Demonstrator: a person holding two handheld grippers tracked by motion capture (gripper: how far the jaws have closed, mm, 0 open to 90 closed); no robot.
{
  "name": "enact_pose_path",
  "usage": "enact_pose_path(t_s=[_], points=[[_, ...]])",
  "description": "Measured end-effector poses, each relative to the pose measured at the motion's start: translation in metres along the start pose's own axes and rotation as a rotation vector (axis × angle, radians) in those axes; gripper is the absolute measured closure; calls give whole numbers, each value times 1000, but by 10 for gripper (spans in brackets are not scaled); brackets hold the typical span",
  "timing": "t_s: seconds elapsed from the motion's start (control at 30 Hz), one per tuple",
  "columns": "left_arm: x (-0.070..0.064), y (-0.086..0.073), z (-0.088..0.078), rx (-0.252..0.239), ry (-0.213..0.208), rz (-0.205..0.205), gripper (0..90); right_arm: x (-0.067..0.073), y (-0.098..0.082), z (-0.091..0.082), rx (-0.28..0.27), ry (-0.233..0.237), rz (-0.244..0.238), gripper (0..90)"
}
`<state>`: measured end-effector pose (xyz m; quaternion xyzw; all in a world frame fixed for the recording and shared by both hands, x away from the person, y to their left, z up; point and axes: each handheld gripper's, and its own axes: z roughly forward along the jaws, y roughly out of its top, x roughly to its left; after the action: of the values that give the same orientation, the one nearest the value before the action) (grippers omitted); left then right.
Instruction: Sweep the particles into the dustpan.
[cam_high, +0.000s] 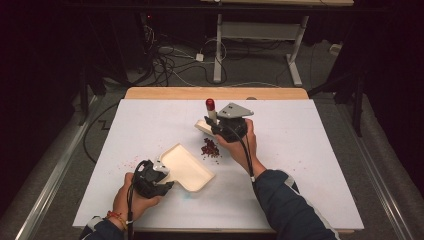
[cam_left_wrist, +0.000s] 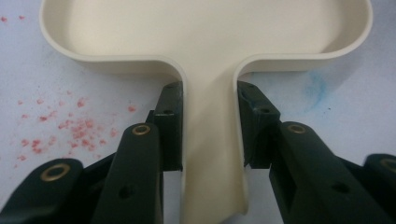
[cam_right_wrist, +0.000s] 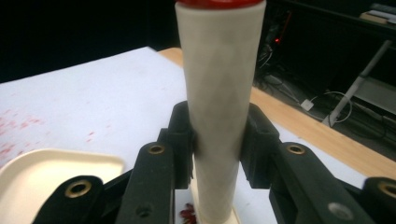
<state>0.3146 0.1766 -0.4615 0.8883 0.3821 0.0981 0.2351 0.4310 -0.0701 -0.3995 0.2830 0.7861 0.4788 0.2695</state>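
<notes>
White table sheet (cam_high: 310, 165), faint blue smudge (cam_left_wrist: 316, 88), tangled floor cables (cam_high: 170, 60), perhaps a desk frame (cam_high: 260, 37)

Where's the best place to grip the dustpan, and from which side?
Grip the dustpan by its narrow handle, coming from the near, person's side. The handle juts out from the wide tray and fits between the jaws, as the left hand-held gripper holds it now.

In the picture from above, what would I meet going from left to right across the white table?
Left gripper clamped on the dustpan's handle → cream dustpan → small pile of red bits → right gripper holding a cream brush handle with a red cap.
</notes>
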Motion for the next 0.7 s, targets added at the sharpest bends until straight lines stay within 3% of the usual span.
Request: enact_pose_path(t_s=[0.1, 0.23, 0.4, 0.7], points=[[1, 2, 2, -2, -8, -11, 642, 11, 1, -4, 7, 28, 7, 687], [2, 4, 4, 0, -9, -17, 642, 15, 1, -8, 5, 42, 26, 686], [-2, 9, 9, 0, 2, -27, 642, 23, -1, -14, -6, 31, 70, 684], [-12, 21, 19, 23, 13, -33, 641, 43, -5, -25, -26, 7, 105, 684]])
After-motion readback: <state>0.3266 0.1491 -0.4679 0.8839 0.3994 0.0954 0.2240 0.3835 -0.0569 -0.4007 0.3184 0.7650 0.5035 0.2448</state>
